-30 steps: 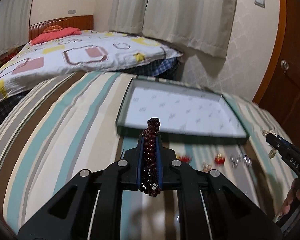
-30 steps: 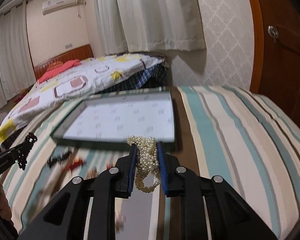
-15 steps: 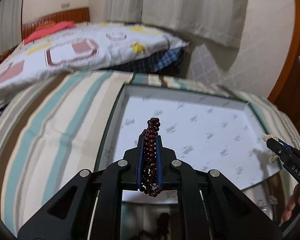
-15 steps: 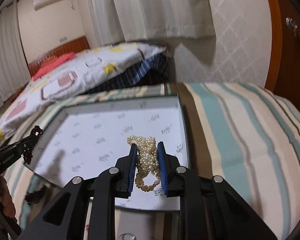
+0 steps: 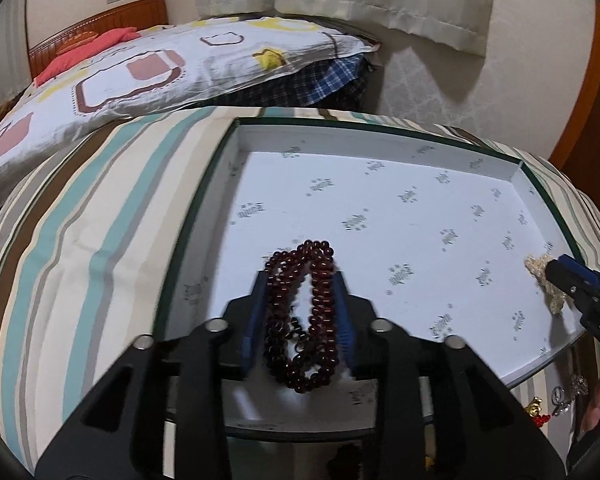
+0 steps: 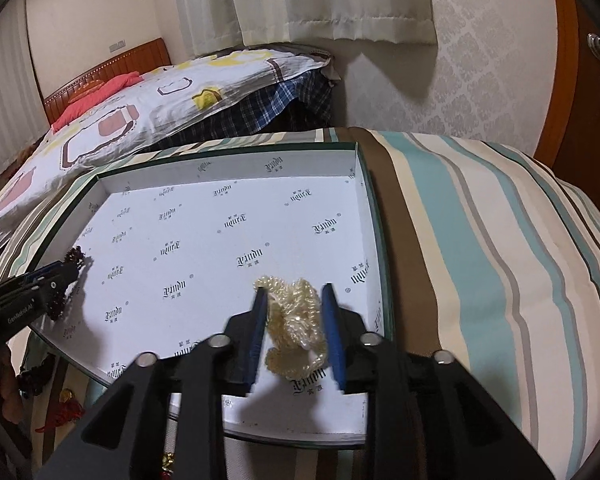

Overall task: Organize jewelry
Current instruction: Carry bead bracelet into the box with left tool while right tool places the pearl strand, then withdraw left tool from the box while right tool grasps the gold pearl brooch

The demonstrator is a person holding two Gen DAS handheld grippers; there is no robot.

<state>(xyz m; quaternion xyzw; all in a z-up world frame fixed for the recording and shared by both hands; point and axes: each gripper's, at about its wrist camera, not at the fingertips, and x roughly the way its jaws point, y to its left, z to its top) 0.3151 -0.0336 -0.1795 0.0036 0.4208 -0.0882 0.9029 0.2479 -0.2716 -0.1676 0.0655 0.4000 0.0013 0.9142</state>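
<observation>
Over the white box (image 5: 380,208), both tongs (image 5: 300,276) (image 6: 294,292) parted, beads (image 5: 304,320) and pearls (image 6: 296,324) lying lengthwise between fingers.

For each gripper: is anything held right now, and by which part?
Left gripper: bunched dark red bead strand between widened fingers, grip uncertain. Right gripper: bunched cream pearl strand, likewise. Both are over the white-lined shallow box.

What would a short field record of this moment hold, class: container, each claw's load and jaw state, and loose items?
container: shallow white-lined box on striped cloth
left claw: jaws spread, dark red bead string between them
right claw: jaws spread, pearl string between them
loose items: small red trinkets on cloth, outside box
</observation>
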